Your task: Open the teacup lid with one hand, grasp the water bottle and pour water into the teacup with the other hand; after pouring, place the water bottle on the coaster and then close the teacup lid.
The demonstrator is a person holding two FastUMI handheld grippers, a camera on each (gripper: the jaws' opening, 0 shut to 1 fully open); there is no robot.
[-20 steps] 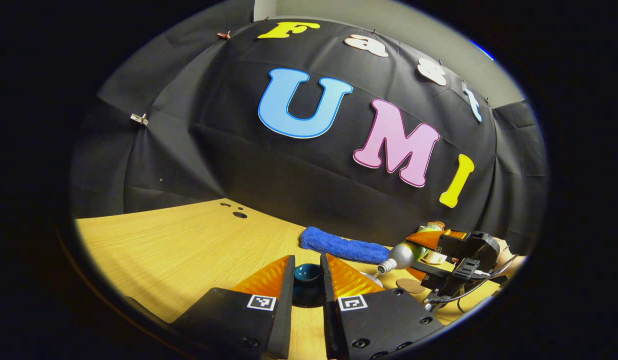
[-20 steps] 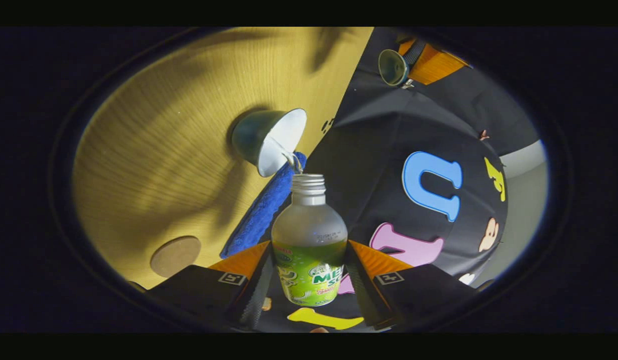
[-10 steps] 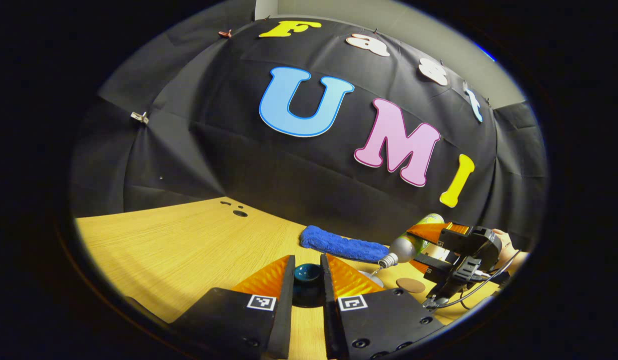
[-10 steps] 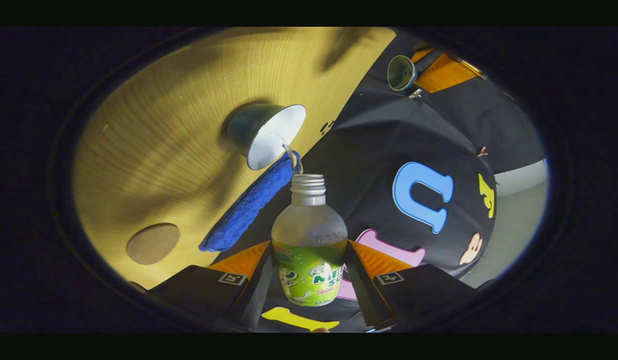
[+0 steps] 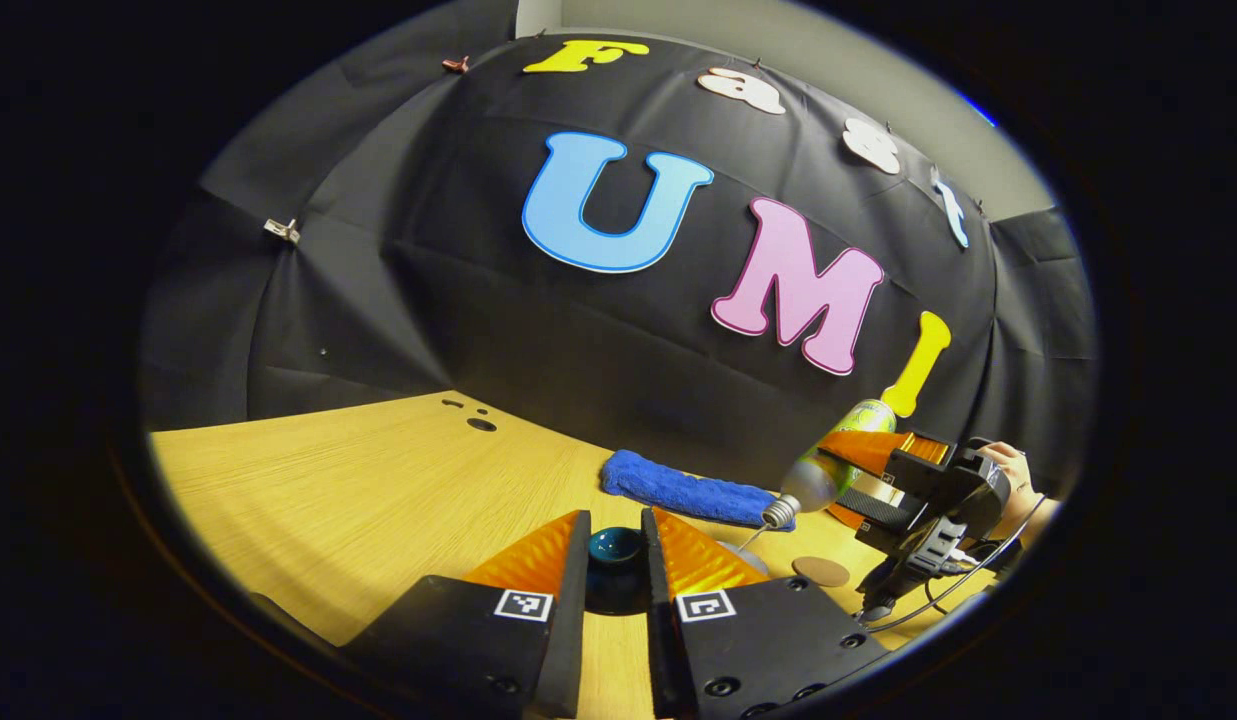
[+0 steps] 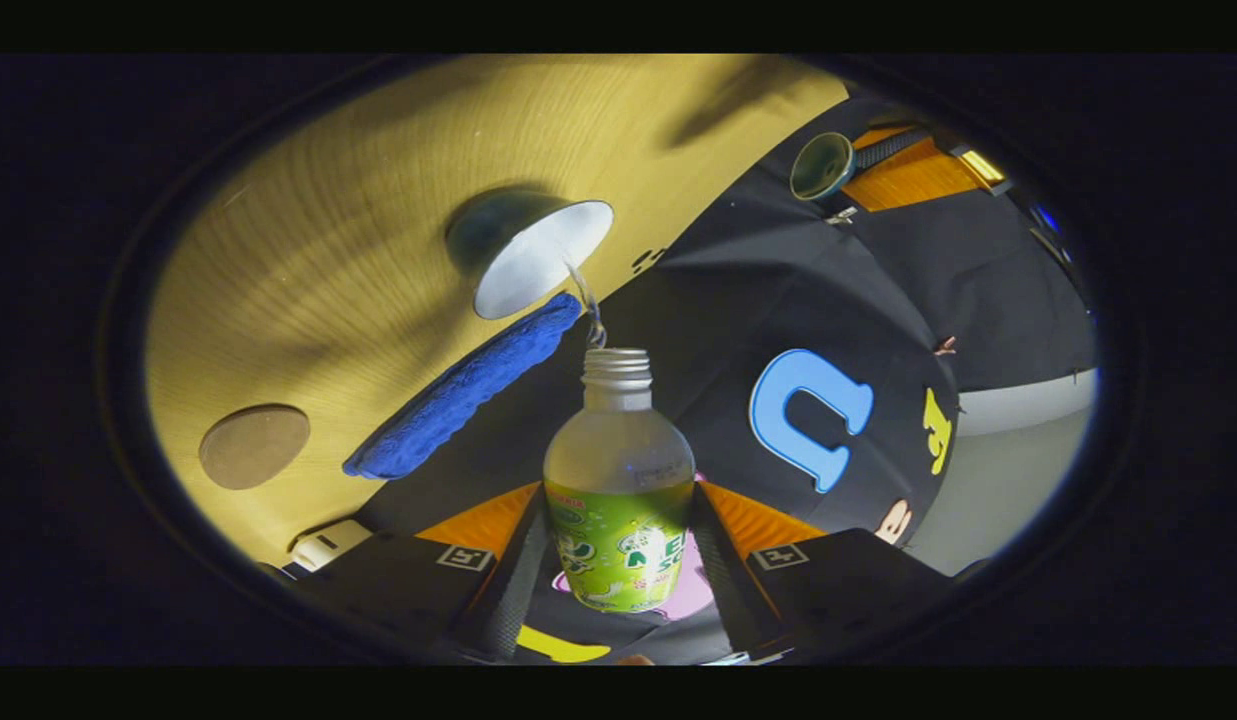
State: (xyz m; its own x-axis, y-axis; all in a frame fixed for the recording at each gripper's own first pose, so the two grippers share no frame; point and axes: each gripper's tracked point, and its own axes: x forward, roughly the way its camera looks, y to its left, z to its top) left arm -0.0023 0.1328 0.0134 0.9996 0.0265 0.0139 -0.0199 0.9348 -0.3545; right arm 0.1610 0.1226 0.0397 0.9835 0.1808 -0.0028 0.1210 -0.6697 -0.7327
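My left gripper (image 5: 615, 520) is shut on the dark teal teacup lid (image 5: 615, 552) and holds it above the wooden table. In the left gripper view the right gripper (image 5: 858, 478) holds the green-labelled water bottle (image 5: 823, 468) tilted neck-down, with a thin stream running to the teacup (image 5: 746, 553), which is partly behind my finger. In the right gripper view my right gripper (image 6: 618, 490) is shut on the bottle (image 6: 618, 500), and water (image 6: 588, 300) falls from its mouth into the white-lined teacup (image 6: 533, 255). The lid (image 6: 821, 166) is off to the side in the left gripper. The round cork coaster (image 6: 254, 446) lies bare.
A rolled blue towel (image 5: 686, 488) lies on the table (image 5: 358, 490) by the black cloth wall, just behind the teacup. The coaster (image 5: 820, 571) sits right of the cup. A hand (image 5: 1008, 470) holds the right gripper. A small white object (image 6: 323, 545) shows by the table's edge.
The right gripper has risen and tipped the bottle's base higher, with water still running into the teacup. The left gripper with the lid has stayed put.
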